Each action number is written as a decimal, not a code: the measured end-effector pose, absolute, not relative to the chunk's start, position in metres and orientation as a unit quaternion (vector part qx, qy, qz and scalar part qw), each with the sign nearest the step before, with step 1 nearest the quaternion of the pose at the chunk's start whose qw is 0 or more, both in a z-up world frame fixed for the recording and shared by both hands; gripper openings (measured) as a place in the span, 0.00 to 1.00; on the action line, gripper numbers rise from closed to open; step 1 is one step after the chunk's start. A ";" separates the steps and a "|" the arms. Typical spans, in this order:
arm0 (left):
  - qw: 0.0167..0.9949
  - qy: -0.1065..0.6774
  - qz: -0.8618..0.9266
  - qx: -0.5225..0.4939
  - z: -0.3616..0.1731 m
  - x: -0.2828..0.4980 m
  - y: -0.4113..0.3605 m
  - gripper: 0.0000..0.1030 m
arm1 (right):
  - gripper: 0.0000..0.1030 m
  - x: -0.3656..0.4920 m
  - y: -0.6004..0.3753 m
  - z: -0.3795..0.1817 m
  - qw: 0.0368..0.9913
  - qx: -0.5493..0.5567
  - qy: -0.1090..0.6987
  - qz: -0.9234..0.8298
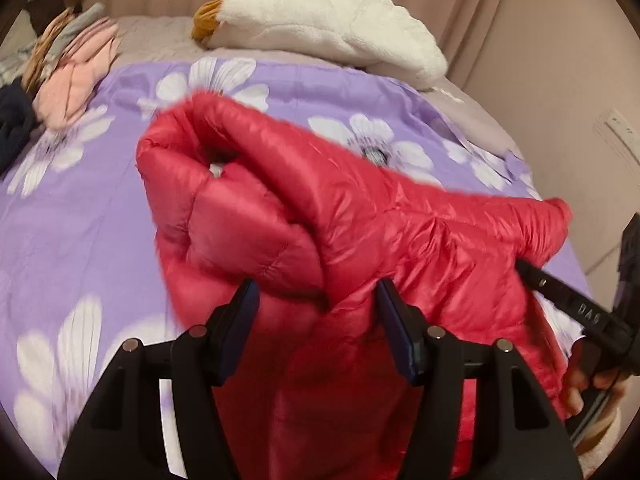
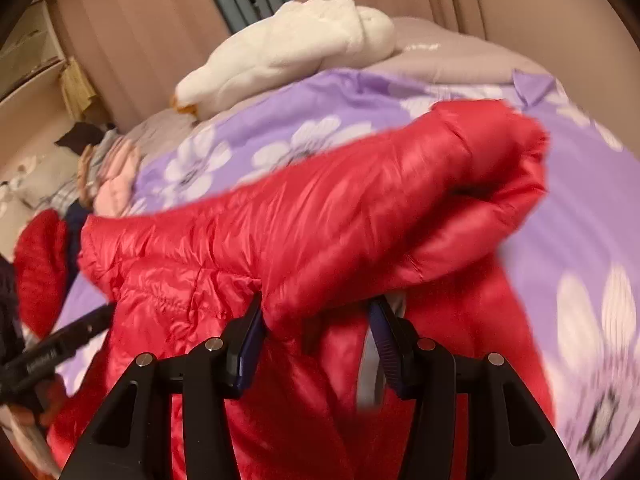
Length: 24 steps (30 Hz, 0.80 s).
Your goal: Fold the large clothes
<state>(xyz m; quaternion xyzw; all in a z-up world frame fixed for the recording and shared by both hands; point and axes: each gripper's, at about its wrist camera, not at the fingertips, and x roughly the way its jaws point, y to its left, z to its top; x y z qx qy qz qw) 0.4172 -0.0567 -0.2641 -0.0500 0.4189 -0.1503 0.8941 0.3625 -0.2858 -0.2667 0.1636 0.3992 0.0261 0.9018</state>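
A shiny red puffer jacket [image 1: 360,232] hangs lifted above the bed, held at both ends. My left gripper [image 1: 316,300] has its jaws set around a thick fold of the jacket, which fills the gap between the blue pads. My right gripper [image 2: 316,316] grips another thick fold of the same jacket [image 2: 320,216] the same way. A sleeve [image 1: 192,160] juts forward in the left wrist view, and a sleeve [image 2: 492,152] juts right in the right wrist view. The right gripper also shows at the right edge of the left wrist view [image 1: 560,300].
The bed carries a purple floral cover [image 1: 80,220]. A white plush goose [image 1: 320,28] lies at the head. A pile of folded clothes [image 1: 72,84] sits at the far left. Beige curtains [image 1: 460,0] hang behind, and a wall [image 1: 580,100] stands at right.
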 end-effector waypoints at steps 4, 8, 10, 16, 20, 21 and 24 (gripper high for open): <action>0.907 0.403 -0.104 -0.060 -0.268 0.489 -0.079 0.61 | 0.51 0.440 -0.307 -0.270 0.910 0.174 0.376 -0.014; 0.916 0.390 -0.051 -0.072 -0.290 0.527 -0.087 0.63 | 0.51 0.497 -0.310 -0.289 0.907 0.155 0.386 -0.058; 0.928 0.362 -0.044 -0.073 -0.299 0.525 -0.088 0.65 | 0.51 0.506 -0.302 -0.305 0.913 0.132 0.379 -0.076; 0.937 0.337 -0.037 -0.082 -0.305 0.529 -0.090 0.69 | 0.51 0.505 -0.301 -0.317 0.919 0.127 0.362 -0.087; 0.939 0.335 -0.027 -0.080 -0.310 0.530 -0.094 0.70 | 0.51 0.511 -0.293 -0.320 0.927 0.094 0.348 -0.102; 0.939 0.334 -0.024 -0.073 -0.311 0.529 -0.096 0.71 | 0.51 0.512 -0.292 -0.320 0.927 0.087 0.349 -0.106; 0.938 0.340 -0.021 -0.067 -0.315 0.533 -0.098 0.75 | 0.52 0.516 -0.290 -0.322 0.925 0.079 0.354 -0.114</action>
